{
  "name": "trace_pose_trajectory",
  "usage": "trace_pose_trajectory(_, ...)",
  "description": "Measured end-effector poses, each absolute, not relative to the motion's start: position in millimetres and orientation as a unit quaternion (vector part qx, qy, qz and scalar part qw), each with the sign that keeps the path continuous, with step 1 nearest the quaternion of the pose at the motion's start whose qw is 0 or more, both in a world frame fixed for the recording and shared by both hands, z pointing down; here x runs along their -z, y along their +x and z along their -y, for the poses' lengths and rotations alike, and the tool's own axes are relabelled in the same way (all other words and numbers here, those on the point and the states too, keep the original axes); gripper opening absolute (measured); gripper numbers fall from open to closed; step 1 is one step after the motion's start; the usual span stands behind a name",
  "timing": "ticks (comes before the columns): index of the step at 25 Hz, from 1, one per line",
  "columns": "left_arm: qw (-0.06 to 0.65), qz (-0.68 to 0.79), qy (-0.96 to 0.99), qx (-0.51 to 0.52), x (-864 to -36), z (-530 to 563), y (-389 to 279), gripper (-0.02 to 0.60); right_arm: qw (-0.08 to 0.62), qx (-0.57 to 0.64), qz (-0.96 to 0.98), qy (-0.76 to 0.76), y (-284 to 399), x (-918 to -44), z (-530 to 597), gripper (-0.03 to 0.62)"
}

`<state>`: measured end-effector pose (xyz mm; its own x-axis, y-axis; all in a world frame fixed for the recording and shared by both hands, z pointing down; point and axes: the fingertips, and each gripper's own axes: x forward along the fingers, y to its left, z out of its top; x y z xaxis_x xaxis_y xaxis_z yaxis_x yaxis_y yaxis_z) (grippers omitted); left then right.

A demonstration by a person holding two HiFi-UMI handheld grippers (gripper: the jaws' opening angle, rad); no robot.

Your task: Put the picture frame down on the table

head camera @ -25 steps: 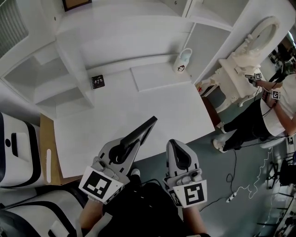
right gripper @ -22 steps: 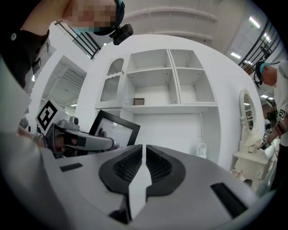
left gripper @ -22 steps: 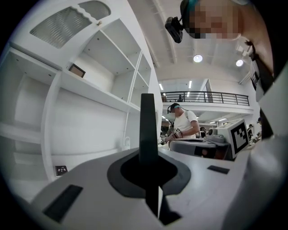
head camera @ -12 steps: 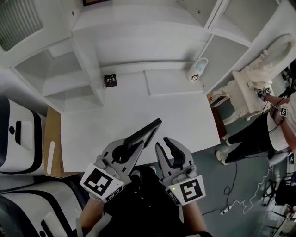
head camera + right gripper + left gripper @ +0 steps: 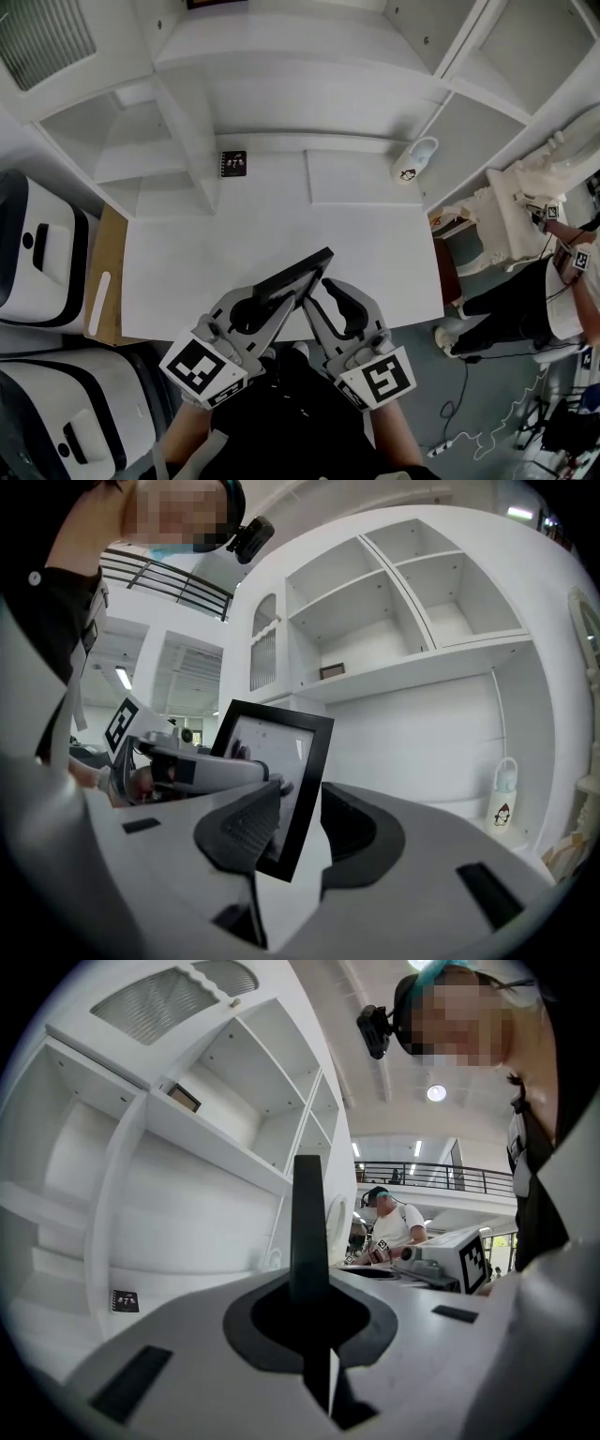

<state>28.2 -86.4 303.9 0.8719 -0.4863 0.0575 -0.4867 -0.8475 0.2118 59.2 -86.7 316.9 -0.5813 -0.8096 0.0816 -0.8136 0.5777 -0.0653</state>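
Over the worktop's (image 5: 281, 225) near edge, the left claw (image 5: 281, 298) clamps the picture frame (image 5: 305, 266); the right claw (image 5: 323, 298) gapes wide around the frame's corner.

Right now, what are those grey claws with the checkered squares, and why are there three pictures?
Those are two hand-held grabbers, and a person works one with each hand. One picture comes from a camera on the person's head, looking down. The other two come from little cameras riding on each grabber. The left gripper is pinching a black picture frame by its edge, so it is not lying on the white table yet. The right gripper is open, with the frame standing between its jaws. At the back of the table sit a small black card and a little white bottle.
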Motion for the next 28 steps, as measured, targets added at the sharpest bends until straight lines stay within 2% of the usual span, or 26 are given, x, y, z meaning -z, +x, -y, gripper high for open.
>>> trace_pose_trajectory(13, 0.114, 0.251, 0.961, 0.023, -296.8, 90.4, 47.8, 0.012, 0.0, -0.073, 0.912, 0.404, 80.5, -314.7, 98.7, 0.105)
trace_pose_trajectory(17, 0.115, 0.253, 0.96, 0.021, -298.4, 93.8, 54.8, 0.012, -0.01, -0.095, 0.908, 0.407, 89.6, -315.8, 102.8, 0.077)
trace_pose_trajectory(28, 0.125, 0.296, 0.947, 0.011, -308.3, 105.8, 62.2, 0.018, -0.012, -0.132, 0.887, 0.442, 100.0, -324.0, 113.4, 0.069)
